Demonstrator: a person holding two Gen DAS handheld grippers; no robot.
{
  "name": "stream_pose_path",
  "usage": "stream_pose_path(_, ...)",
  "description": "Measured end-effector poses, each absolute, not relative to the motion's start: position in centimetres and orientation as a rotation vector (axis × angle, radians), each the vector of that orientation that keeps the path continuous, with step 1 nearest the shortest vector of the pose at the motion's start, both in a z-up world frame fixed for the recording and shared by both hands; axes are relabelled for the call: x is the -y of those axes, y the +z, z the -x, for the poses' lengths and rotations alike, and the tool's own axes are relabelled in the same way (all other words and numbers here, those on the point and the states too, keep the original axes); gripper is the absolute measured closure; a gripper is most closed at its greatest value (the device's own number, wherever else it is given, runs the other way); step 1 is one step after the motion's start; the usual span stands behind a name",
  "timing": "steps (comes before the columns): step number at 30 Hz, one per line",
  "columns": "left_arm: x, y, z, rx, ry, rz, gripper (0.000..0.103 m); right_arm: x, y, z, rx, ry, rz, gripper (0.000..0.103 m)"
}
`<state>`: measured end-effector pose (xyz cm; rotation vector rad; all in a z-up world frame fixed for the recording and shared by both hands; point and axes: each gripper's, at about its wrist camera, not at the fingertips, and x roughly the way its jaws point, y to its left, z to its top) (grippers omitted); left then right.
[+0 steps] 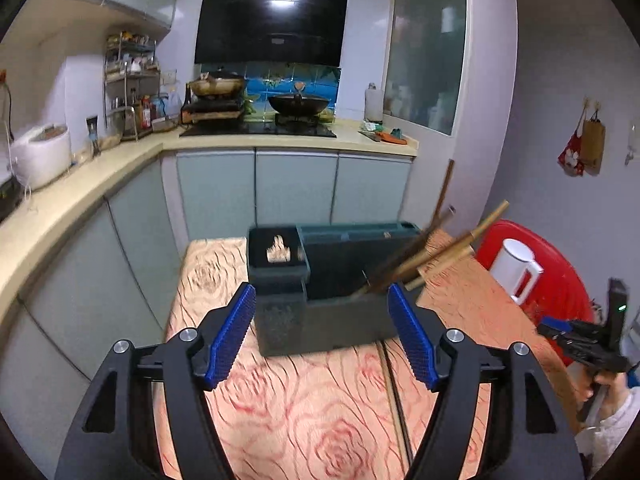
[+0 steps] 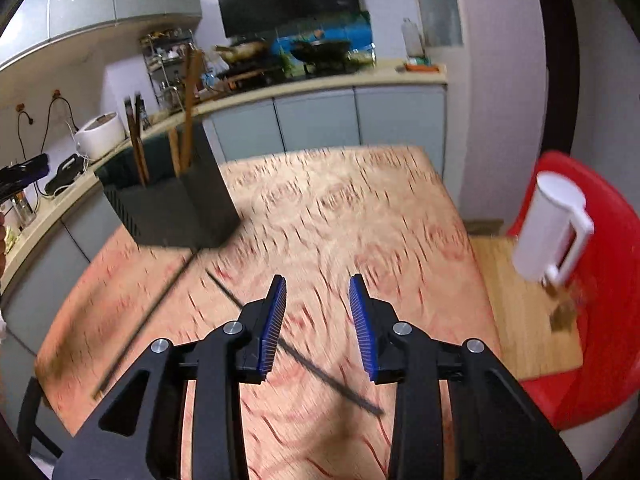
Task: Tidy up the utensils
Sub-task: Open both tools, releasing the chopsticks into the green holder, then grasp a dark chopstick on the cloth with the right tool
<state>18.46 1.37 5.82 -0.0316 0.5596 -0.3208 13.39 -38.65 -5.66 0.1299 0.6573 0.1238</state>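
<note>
In the right wrist view, one dark chopstick (image 2: pixel 328 376) lies flat on the rose-patterned tablecloth (image 2: pixel 360 216), its long axis running from the middle left of the frame down to the lower right. It passes right under the right gripper (image 2: pixel 318 320), crossing the gap between the blue pads at a slant. A second dark chopstick (image 2: pixel 140 324) lies to the left, just below the dark utensil holder (image 2: pixel 168 208), which already has wooden chopsticks (image 2: pixel 186 112) standing in it.

The right gripper's jaws are parted and grasp nothing. The left gripper (image 1: pixel 322 332) is spread wide and empty, facing the holder (image 1: pixel 328 312) at the frame's centre.

The right hand looks nearer the loose chopstick; its jaws likely need turning across the stick.

No legible writing or brand is visible.
</note>
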Motion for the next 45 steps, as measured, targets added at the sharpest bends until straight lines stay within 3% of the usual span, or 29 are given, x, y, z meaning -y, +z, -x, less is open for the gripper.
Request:
stream_pose_path(14, -1.5, 1.2, -12.3, -0.566, -0.321, 0.009, 0.034, 41.3, -12.0, -12.1, -0.834, 0.140, -0.054, 0.070)
stream_pose_path(37, -2.0, -1.9, -11.4, -0.648, -0.301, 0.043, 0.034, 36.6, -12.6, -9.5, -0.793, 0.270, 0.115, 0.071)
stream_pose_path(39, -2.0, -2.1, -11.4, -0.652, -0.300, 0.048, 0.034, 36.4, -12.6, -9.7, -0.792, 0.271, 0.123, 0.073)
stream_pose_path(45, -2.8, -2.7, -11.1, -0.659, -0.286, 0.068, 0.034, 35.8, -12.7, -9.0, -0.773, 0.294, 0.136, 0.091)
